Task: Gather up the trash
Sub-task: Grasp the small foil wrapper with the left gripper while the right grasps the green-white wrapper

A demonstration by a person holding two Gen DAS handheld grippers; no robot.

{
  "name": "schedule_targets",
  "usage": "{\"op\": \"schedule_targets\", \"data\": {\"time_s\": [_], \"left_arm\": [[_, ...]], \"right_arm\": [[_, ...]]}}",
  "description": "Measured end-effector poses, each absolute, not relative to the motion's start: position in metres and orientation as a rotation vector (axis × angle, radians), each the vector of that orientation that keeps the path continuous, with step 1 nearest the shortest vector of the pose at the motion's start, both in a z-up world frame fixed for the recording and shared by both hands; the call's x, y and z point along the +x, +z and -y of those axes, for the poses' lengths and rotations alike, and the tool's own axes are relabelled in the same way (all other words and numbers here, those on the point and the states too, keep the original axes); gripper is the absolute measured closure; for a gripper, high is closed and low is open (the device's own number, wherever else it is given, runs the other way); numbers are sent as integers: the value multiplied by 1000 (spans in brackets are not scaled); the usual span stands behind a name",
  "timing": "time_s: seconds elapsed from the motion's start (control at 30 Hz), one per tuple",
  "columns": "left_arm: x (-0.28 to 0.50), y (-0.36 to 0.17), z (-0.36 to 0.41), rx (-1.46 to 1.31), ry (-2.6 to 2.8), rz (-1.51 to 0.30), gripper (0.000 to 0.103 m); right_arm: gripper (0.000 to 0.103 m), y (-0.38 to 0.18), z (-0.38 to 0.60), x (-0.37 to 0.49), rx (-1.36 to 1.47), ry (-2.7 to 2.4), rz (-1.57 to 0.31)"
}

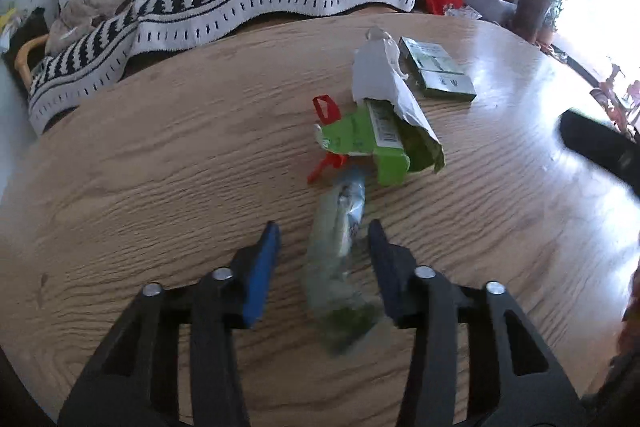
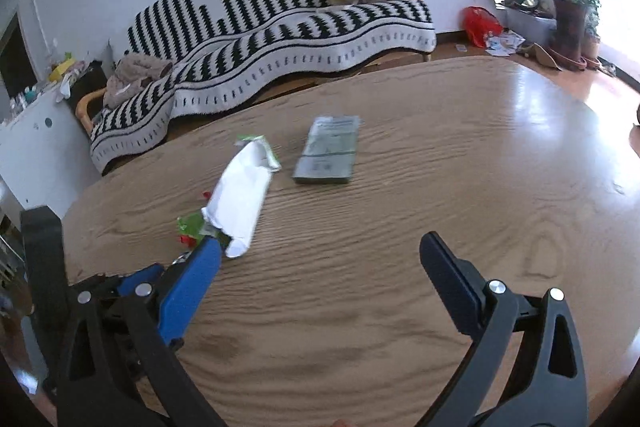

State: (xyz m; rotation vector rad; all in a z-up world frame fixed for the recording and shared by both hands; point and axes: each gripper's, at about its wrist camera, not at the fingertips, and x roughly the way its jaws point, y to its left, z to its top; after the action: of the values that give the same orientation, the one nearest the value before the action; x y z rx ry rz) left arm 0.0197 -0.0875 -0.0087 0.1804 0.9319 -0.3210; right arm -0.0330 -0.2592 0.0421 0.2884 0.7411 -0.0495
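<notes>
A crumpled clear plastic wrapper [image 1: 340, 259] lies lengthwise on the tabletop [image 1: 160, 167] between my gripper's fingers. Beyond it sit a torn green packet [image 1: 376, 143], red scraps [image 1: 326, 109], white crumpled paper [image 1: 378, 75] and a flat grey-green box [image 1: 438, 69].

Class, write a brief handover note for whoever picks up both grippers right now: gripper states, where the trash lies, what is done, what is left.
Left gripper: jaws partly open around a clear plastic wrapper on the wooden table; pads not seen pressing it.
Right gripper: open, empty, above bare table.
Beyond the wrapper: green packet under torn white paper, red scraps, two grey-green boxes.
Done: nothing visibly collected.
Left: grip the wrapper, then the rest. No bin in view.
</notes>
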Motion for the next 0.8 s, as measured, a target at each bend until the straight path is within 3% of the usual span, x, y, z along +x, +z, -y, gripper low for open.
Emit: {"op": "schedule_targets", "data": {"time_s": [0.03, 0.1, 0.43, 0.53, 0.6, 0.73, 0.77, 0.8], "left_arm": [[22, -8, 85, 184, -320, -930, 88], [28, -7, 72, 126, -336, -952, 94], [36, -3, 33, 21, -328, -980, 95], [41, -7, 28, 15, -324, -995, 95], [39, -6, 26, 11, -323, -995, 95], [41, -3, 24, -5, -319, -993, 95], [40, -2, 24, -2, -317, -988, 95], [39, -2, 25, 0, -316, -986, 95]], "right_arm": [[7, 40, 255, -31, 284, -42, -744], [7, 33, 241, -25, 263, -24, -757], [8, 36, 203, 33, 213, 49, -761], [31, 24, 200, 57, 229, 52, -830], [59, 14, 199, 65, 233, 50, -873], [80, 9, 204, 59, 255, 57, -870], [99, 9, 207, 55, 265, 53, -862], [99, 10, 209, 53, 269, 48, -859]]}}
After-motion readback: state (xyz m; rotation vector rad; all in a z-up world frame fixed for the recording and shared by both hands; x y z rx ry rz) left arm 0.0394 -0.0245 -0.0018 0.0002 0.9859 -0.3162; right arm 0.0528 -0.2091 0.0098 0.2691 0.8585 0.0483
